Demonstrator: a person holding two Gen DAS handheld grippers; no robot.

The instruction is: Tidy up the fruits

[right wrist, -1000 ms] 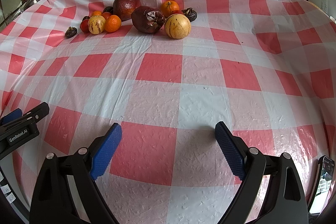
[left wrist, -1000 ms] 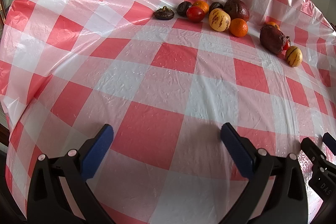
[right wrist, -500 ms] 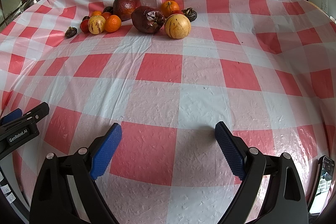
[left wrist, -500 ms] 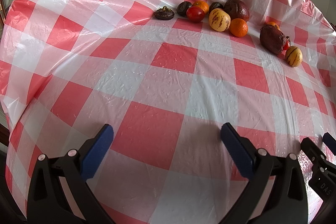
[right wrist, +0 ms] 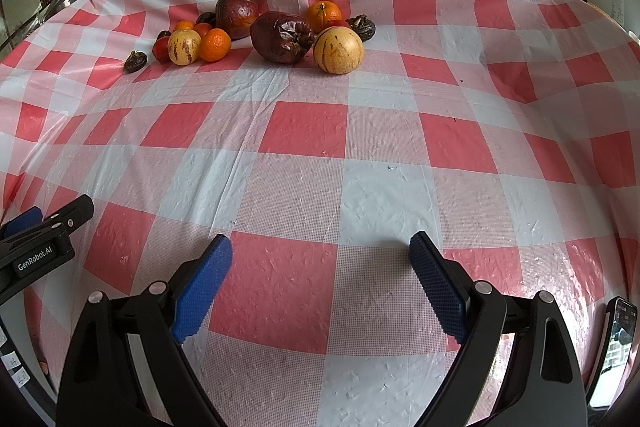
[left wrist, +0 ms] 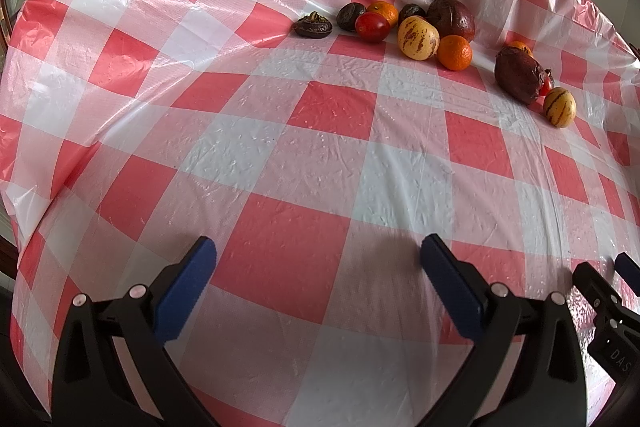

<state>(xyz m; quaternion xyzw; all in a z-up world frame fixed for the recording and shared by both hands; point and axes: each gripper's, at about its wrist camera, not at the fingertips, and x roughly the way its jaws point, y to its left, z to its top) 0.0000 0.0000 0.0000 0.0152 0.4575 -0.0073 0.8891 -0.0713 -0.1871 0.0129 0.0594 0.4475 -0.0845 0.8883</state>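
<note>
Fruit lies loose on a red-and-white checked tablecloth (right wrist: 304,131), far from both grippers and in no bowl or basket. In the right wrist view, from the left: a small dark shrivelled fruit (right wrist: 135,61) sits alone, then a tight cluster — a red tomato (right wrist: 161,49), a yellow striped melon (right wrist: 184,47) and an orange (right wrist: 215,45) touching one another, with a big dark red fruit (right wrist: 239,14) behind them. Next comes a wrinkled dark red fruit (right wrist: 282,37), and against it a larger yellow melon (right wrist: 338,50), with a second orange (right wrist: 324,15) and a dark wrinkled fruit (right wrist: 363,26) behind.

The left gripper (left wrist: 318,281) hovers low over the near cloth, its blue pads spread wide and holding nothing. The right gripper (right wrist: 320,281) — just beside it — is likewise spread apart and empty. A phone (right wrist: 614,347) lies at the right edge of the cloth.
</note>
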